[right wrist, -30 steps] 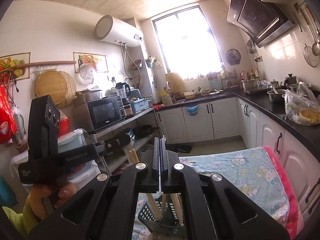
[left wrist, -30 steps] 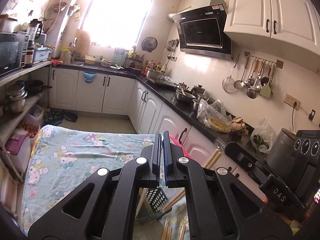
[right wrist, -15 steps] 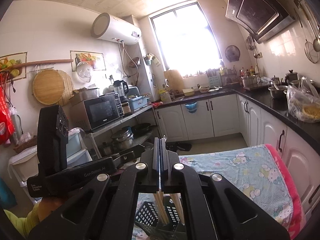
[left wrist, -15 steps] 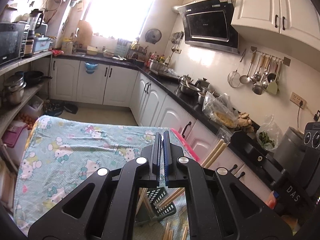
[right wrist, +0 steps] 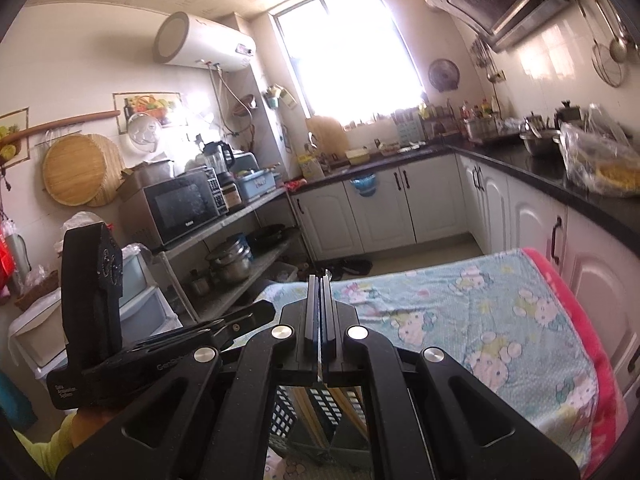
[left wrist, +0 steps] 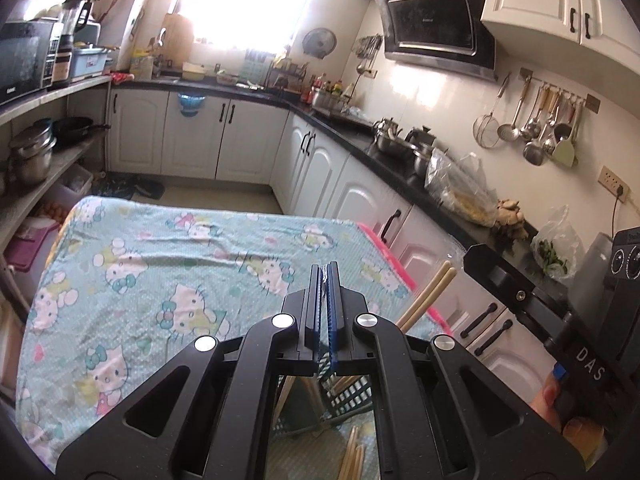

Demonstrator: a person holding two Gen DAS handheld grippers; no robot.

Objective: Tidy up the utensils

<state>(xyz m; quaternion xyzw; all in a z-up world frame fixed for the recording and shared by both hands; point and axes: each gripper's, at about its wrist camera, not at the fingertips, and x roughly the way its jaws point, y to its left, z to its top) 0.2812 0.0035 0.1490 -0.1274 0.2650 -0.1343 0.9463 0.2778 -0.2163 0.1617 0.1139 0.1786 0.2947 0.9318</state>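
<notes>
My left gripper (left wrist: 325,270) is shut and empty, held above a table covered in a Hello Kitty cloth (left wrist: 160,272). Below and behind its fingers stands a black mesh utensil basket (left wrist: 352,394) with wooden chopsticks (left wrist: 430,294) sticking up to the right. More chopsticks (left wrist: 352,456) lie on the cloth near the bottom edge. My right gripper (right wrist: 319,280) is shut and empty above the same basket (right wrist: 320,408), which holds chopsticks (right wrist: 350,408). The left gripper's body (right wrist: 120,344) shows at the left of the right wrist view.
White cabinets with a black counter (left wrist: 400,160) run along the right, with pots and bags on it. Open shelves with a microwave (right wrist: 180,204) and pots stand to the left. The right hand's device (left wrist: 580,344) shows at the right of the left wrist view.
Both views have tilted downward, so more of the cloth-covered table shows. Both grippers stay shut. The chopsticks in the basket have come more into the left wrist view.
</notes>
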